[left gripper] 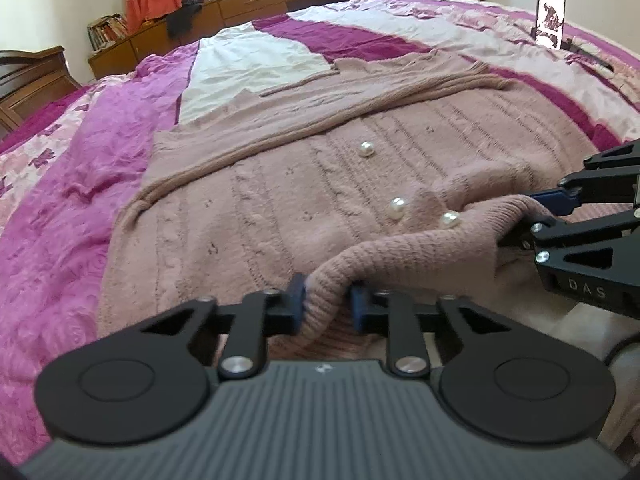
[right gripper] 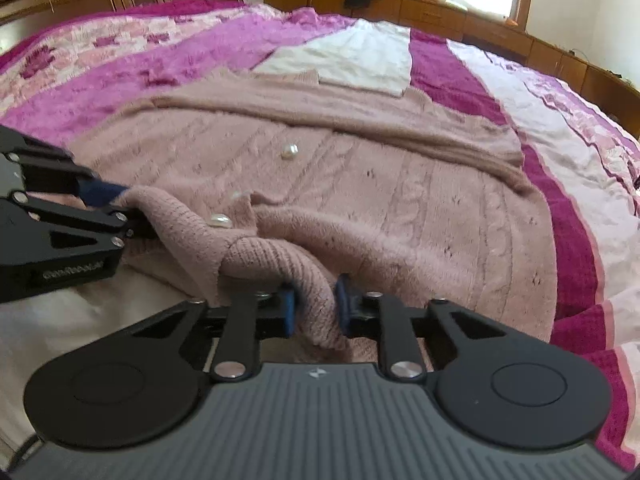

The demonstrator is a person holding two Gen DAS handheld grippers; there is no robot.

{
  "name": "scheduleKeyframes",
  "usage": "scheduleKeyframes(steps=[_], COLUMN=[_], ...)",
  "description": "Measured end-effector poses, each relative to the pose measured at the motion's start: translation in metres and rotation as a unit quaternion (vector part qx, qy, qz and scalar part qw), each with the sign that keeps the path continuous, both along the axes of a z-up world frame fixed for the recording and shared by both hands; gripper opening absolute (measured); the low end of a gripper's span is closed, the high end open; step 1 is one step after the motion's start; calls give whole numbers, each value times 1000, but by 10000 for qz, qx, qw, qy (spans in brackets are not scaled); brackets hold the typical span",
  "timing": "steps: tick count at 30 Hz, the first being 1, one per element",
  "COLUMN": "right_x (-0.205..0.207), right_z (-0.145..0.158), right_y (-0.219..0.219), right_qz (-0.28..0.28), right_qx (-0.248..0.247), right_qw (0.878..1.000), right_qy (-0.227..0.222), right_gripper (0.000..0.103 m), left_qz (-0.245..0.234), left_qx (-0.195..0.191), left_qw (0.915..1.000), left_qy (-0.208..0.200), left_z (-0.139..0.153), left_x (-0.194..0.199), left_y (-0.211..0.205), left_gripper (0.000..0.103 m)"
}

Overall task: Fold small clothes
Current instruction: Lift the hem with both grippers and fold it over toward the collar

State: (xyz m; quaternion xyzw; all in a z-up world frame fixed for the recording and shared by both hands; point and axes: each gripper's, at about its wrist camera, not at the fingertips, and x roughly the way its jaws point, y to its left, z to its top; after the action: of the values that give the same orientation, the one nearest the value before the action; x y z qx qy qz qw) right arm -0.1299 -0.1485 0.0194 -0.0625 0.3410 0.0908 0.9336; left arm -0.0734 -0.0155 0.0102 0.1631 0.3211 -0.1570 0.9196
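Cardigan [left gripper: 280, 200] dusty-pink cable-knit | pearl buttons [left gripper: 397, 205] | ribbed hem lifted

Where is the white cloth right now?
The white cloth lies flat on the bedspread at the far end of the pink sweater, partly tucked under it, toward the wooden cabinets.

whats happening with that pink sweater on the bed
A person is folding a pink knit cardigan spread on a bed. The left tool and the right tool are each clamped on the ribbed near edge, lifted slightly off the cover. A white garment lies beyond it.
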Motion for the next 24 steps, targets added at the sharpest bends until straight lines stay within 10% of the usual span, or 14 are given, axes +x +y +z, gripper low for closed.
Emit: scheduleKeyframes(steps=[24], right_x=[46], right_z=[101], right_y=[-26], right_qz=[-14], right_qx=[930], right_qw=[9828], right_qy=[-1593], right_gripper=[12], left_qz=[30], left_qx=[-502], left_qw=[9923], left_qy=[-1131], left_z=[86], left_x=[34], left_y=[-10], left_gripper=[12])
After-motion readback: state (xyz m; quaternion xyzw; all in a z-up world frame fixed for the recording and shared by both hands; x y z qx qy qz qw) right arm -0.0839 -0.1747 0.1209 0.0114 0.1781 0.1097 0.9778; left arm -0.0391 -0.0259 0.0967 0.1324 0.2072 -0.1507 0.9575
